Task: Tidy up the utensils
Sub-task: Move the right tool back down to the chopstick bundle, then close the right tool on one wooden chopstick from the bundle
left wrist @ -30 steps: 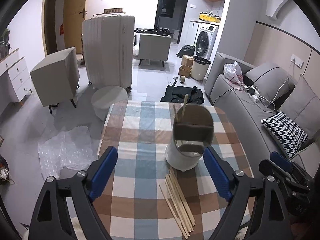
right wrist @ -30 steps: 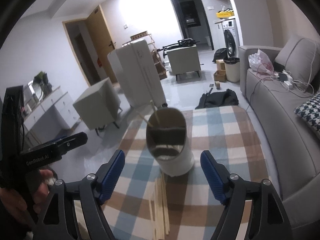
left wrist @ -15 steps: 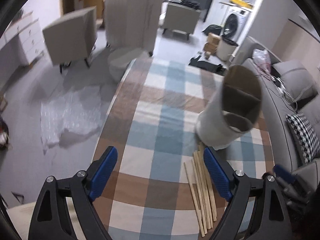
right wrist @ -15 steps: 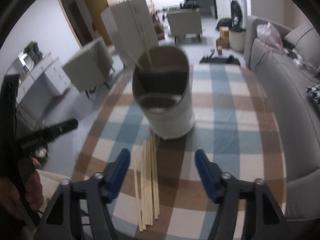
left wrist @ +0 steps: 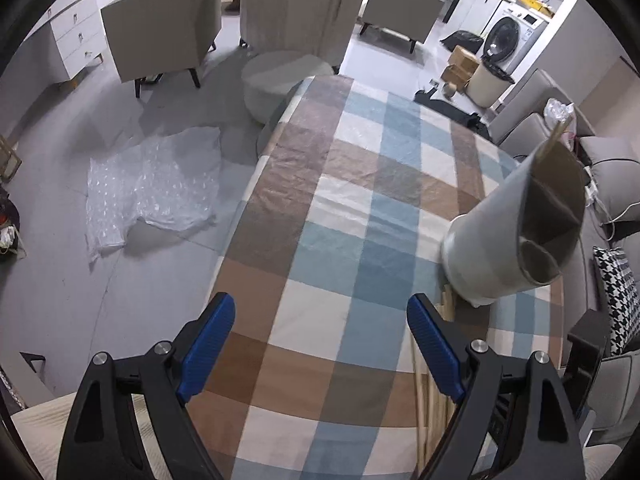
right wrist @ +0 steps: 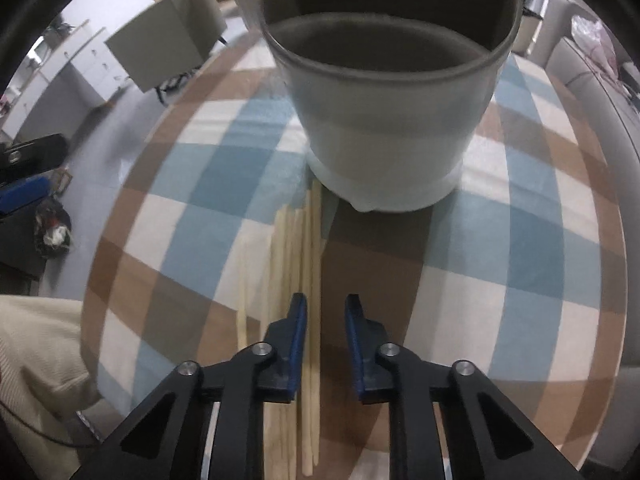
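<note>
Two handheld grippers pointing steeply down over a checked tablecloth [left wrist: 352, 208], with wooden chopsticks [right wrist: 296, 248] lying beside a pale utensil holder [right wrist: 392, 120].

Right gripper [right wrist: 326, 320] narrowing its blue pads [right wrist: 298, 328] over the near end of the chopstick bundle, having just been closing, with one or two sticks lying in the small gap and no pad clearly pressing them yet. Remaining sticks fanning out flat to the left of that gap, far tips reaching the base of the holder. Holder standing upright just beyond, split inside into compartments, with one stick poking out of its far side in the left view. Left gripper [left wrist: 320, 340] gaping wide over bare cloth, gripping nothing, chopsticks passing under its right finger. Grey sofa [left wrist: 600, 184] running along the table's right side.
</note>
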